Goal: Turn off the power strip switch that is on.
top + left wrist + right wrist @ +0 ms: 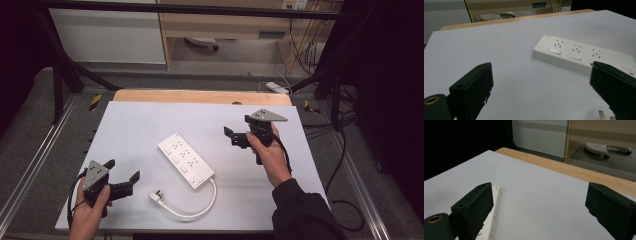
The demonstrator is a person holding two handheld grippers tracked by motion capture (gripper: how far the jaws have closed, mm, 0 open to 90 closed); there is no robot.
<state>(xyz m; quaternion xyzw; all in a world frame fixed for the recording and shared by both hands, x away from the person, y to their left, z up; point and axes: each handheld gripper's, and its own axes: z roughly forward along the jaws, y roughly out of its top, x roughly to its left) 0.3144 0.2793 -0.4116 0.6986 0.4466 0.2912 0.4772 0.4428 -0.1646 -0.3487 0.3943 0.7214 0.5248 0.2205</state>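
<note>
A: Nearest the lens in the left gripper view, two black jaws are seen rising from the bottom edge, set wide apart with nothing between them. How is the left gripper (122,175) placed on the table?

B: It is held low at the near left of the white table (130,125), with its jaws spread and turned toward the power strip (185,160). Nothing is gripped by it.

A: And the power strip itself?

B: It is laid flat near the middle of the table, set on a diagonal, socket faces up. Its white cable (202,207) is curled round the near end, and the plug (156,196) is rested on the table just beside the left gripper, apart from it.

A: What is shown of the right gripper (231,136)?

B: It is held above the table to the right of the power strip, near it but not touching. Its jaws are likewise parted and empty; in the right gripper view the strip's edge (492,216) is seen behind the left jaw
</note>
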